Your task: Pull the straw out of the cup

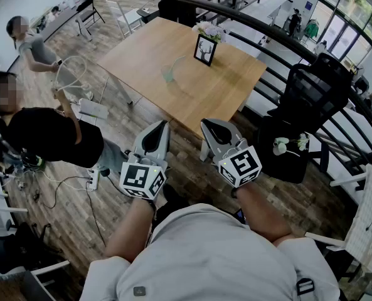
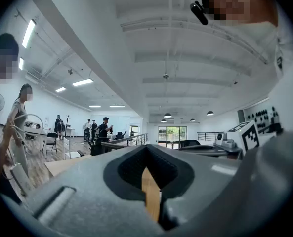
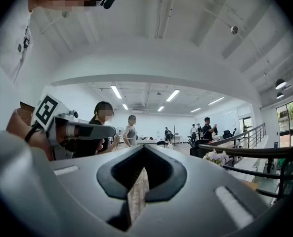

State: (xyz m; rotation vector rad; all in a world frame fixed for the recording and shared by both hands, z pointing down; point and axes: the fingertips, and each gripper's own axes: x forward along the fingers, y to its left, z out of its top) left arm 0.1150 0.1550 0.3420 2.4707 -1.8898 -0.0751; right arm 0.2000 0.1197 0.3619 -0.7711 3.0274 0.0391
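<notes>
A clear cup (image 1: pixel 167 74) stands on the wooden table (image 1: pixel 229 86), with a thin straw (image 1: pixel 179 61) leaning out of it to the right. Both grippers are held level close to the person's body, well short of the table's near corner. In the head view my left gripper (image 1: pixel 162 126) and my right gripper (image 1: pixel 208 125) sit side by side, jaws together, holding nothing. The left gripper view shows its jaws (image 2: pixel 149 158) closed to a thin slit, and the right gripper view shows its jaws (image 3: pixel 142 158) closed the same way. Neither gripper view shows the cup.
A framed deer picture (image 1: pixel 205 49) and a bunch of flowers (image 1: pixel 211 32) stand on the table behind the cup. A black chair (image 1: pixel 314 93) and a curved railing (image 1: pixel 280 39) lie to the right. People (image 1: pixel 47 133), white chairs and floor cables fill the left.
</notes>
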